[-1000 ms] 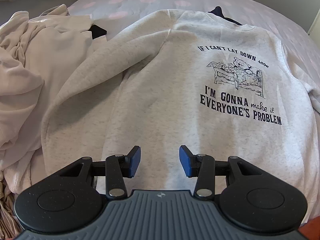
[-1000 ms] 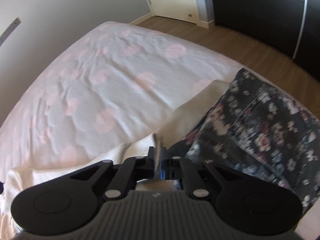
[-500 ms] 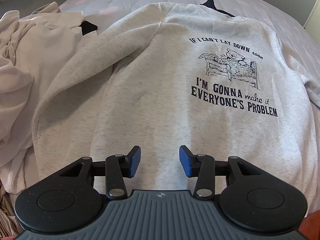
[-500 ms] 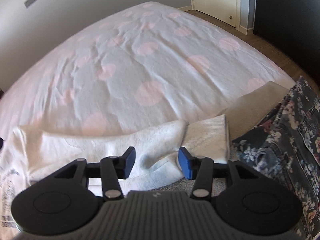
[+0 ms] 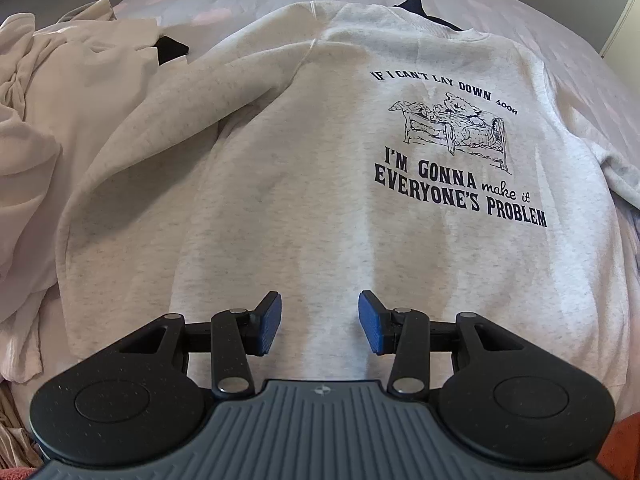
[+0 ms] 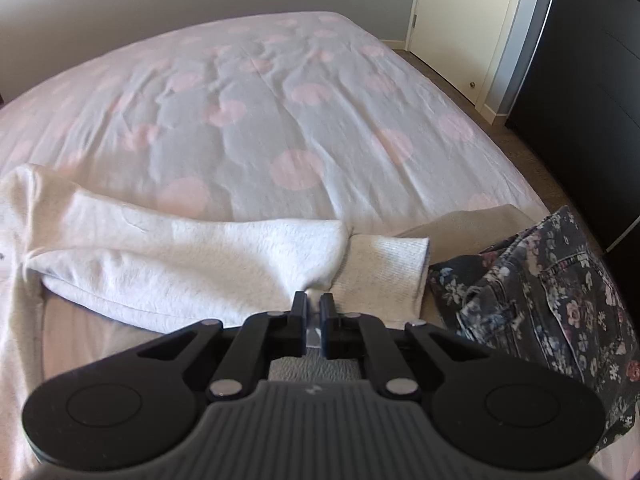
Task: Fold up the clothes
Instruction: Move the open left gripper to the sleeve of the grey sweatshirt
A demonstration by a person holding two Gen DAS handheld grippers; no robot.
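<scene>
The grey sweatshirt point(image 5: 320, 184) lies spread flat on the bed point(image 6: 280, 120), printed side up, collar at the far end and hem nearest the left tongs point(image 5: 319, 322). Its long axis runs near to far, straight ahead of those tongs, which hang released just over the lower body, blue pads well apart and holding nothing.

One sleeve point(image 6: 180, 256) reaches sideways across the bed in the right wrist view, its ribbed cuff point(image 6: 384, 268) at the right end, just beside a floral garment point(image 6: 540, 292). The right tongs point(image 6: 315, 308) are clenched on that sleeve where it meets the cuff, so the right hand is the nearer one. Judging by the grip, the sleeve would need carrying leftward, over the body. A cream heap of clothes point(image 5: 52, 128) lies left of the sweatshirt.
</scene>
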